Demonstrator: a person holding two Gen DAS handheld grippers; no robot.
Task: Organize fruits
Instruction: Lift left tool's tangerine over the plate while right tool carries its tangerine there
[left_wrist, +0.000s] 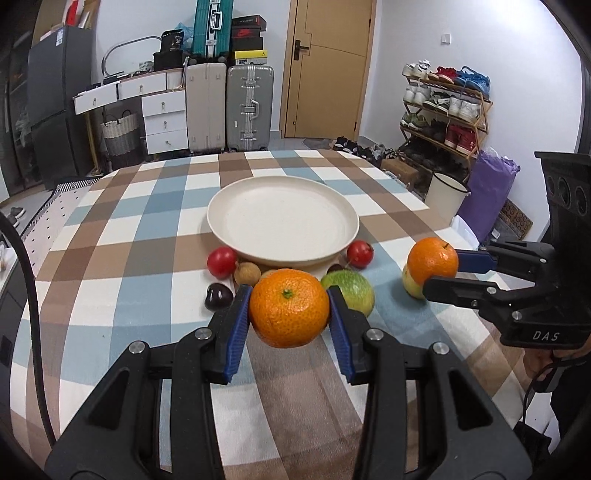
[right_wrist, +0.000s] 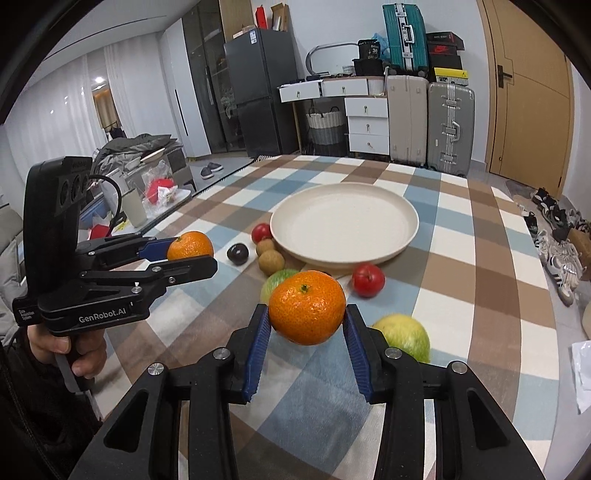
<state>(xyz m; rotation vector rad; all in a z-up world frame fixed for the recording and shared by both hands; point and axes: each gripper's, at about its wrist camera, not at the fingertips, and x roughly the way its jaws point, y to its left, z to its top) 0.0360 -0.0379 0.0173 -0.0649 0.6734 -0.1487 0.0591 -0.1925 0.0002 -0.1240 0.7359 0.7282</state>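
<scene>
My left gripper is shut on an orange, held above the checked tablecloth in front of the cream plate. My right gripper is shut on a second orange; it shows at the right of the left wrist view. On the cloth near the plate lie two red fruits, a dark plum, brown longans, a green fruit and a yellow-green fruit. The plate holds nothing.
The table has a blue, brown and white checked cloth. Suitcases, white drawers and a shoe rack stand beyond the far edge. A white bin stands by the right edge.
</scene>
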